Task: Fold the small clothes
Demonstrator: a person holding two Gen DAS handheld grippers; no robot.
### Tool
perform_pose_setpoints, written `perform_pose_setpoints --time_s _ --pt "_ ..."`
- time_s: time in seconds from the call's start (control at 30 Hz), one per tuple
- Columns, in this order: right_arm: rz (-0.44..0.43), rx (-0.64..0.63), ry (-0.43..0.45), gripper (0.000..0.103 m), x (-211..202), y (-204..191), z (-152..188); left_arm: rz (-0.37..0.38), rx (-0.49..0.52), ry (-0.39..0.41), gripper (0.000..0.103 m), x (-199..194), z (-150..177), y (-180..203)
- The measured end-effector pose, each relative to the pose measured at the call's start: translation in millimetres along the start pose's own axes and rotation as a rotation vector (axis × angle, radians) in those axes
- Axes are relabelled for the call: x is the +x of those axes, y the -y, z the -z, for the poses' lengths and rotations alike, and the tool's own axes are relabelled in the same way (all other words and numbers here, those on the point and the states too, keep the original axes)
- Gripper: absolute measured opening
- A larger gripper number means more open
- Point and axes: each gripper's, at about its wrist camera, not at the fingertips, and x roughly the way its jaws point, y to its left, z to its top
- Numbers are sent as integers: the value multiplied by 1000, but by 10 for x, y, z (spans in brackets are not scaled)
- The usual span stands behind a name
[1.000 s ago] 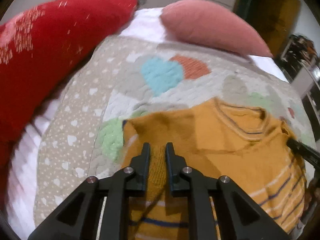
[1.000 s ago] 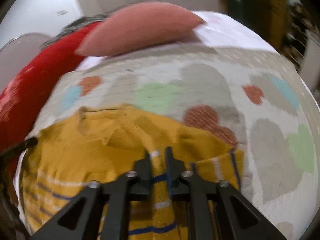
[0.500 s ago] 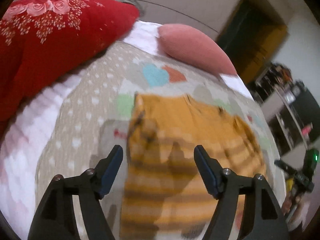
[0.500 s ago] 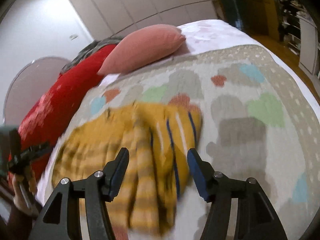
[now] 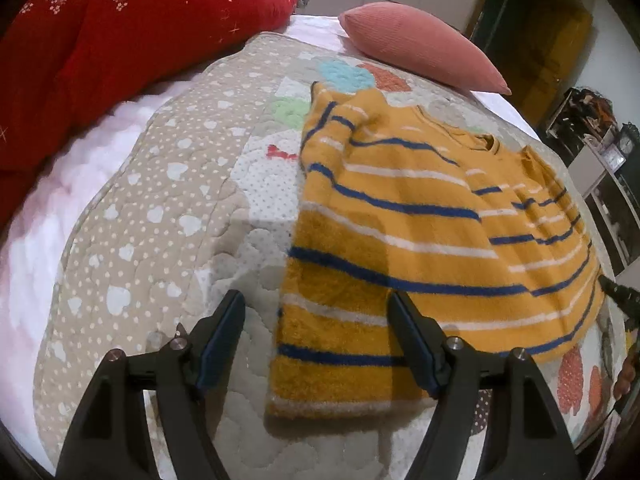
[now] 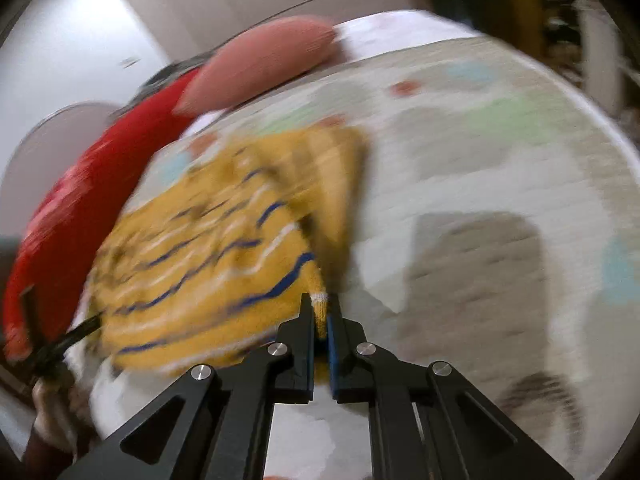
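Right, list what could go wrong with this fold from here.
1. The right tool pinches only a thin edge of the striped sweater; it could slip out mid-pull.
2. The left tool, whose jaws have just been opening, hangs open over the sweater's near corner and holds nothing, so a one-sided pull may drag the sweater across the quilt and skew the fold.
3. The folded-over sleeves look loose and may fall open.

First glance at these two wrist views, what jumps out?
The mustard sweater with blue and white stripes, spread across the middle of the heart-patterned quilt. Behind it, a big red pillow on the left and a pink pillow beside it. The right gripper pinches the sweater's edge; the left gripper is open above its hem.
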Motion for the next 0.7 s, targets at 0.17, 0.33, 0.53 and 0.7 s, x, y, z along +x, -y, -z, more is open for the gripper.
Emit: perform_pose_setpoints --time_s 0.17,0.33,0.53,0.7 --pt "73 3 5 6 -46 64 52 -20 18 38 82 32 82 54" --pt "-13 106 68 27 -267 221 232 8 26 61 90 39 126 49" --pt "-54 154 127 42 -383 217 619 12 30 70 91 32 140 49" --pt "-26 132 173 50 -406 125 914 12 32 73 92 16 152 54"
